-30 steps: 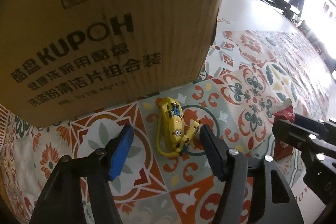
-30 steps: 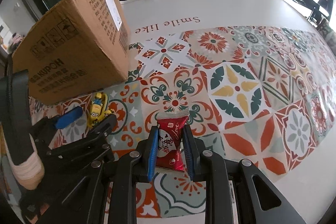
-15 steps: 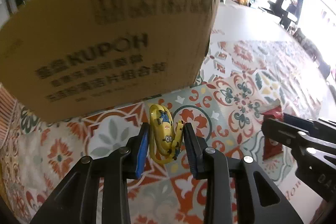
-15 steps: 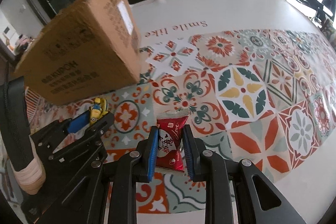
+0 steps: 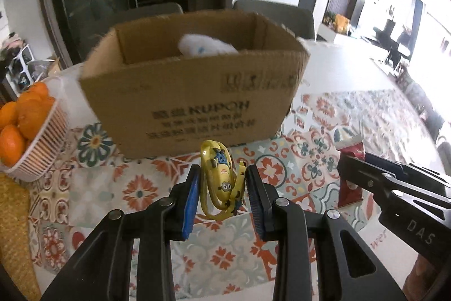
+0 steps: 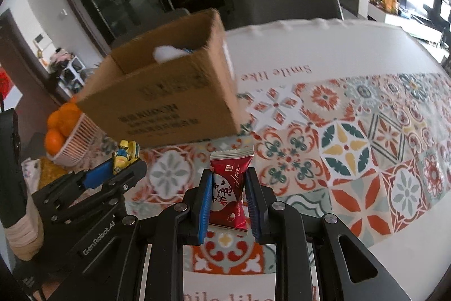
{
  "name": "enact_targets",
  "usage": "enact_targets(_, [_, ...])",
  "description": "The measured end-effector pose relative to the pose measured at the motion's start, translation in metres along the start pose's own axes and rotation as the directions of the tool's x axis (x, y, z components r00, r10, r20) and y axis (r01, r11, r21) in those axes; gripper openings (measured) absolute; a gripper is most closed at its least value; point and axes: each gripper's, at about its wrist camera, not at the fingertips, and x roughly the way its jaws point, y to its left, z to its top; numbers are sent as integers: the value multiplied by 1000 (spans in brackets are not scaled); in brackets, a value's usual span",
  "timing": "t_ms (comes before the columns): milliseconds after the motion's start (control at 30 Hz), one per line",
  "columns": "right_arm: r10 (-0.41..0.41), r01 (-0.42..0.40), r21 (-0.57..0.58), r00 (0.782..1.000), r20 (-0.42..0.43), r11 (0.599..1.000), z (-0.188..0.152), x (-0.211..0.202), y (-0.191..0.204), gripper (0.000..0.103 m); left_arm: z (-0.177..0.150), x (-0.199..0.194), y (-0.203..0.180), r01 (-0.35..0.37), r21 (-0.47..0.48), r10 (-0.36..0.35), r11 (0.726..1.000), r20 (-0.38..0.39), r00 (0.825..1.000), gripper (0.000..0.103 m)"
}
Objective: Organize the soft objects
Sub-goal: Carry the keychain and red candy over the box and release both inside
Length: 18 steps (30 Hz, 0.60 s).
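Yellow minion toy (image 5: 221, 182) upright, head down, clenched in left claw (image 5: 222, 196); red packet (image 6: 227, 188) upright in right claw (image 6: 228, 200)

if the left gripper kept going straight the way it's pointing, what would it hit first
Probably the near wall of the cardboard box, low down. The left gripper, shut on the yellow minion toy, aims there, though depth is unclear and it might meet the patterned tablecloth first.

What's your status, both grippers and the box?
Left gripper shut on yellow minion toy. Right gripper shut on red snack packet. Cardboard box open ahead, white plush inside. Nothing in the way.
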Motion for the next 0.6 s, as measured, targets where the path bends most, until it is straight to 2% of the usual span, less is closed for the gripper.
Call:
enact_targets(300, [60,-55,-61,995,83,997,15,-35,35,24,28,-52,29,-49,-41,52,998,66,996,33])
enact_targets(600, [112,-92,-127,981,160,988,45,-60,67,25,63,-74,52,-76,-48,82,996,139,987,33])
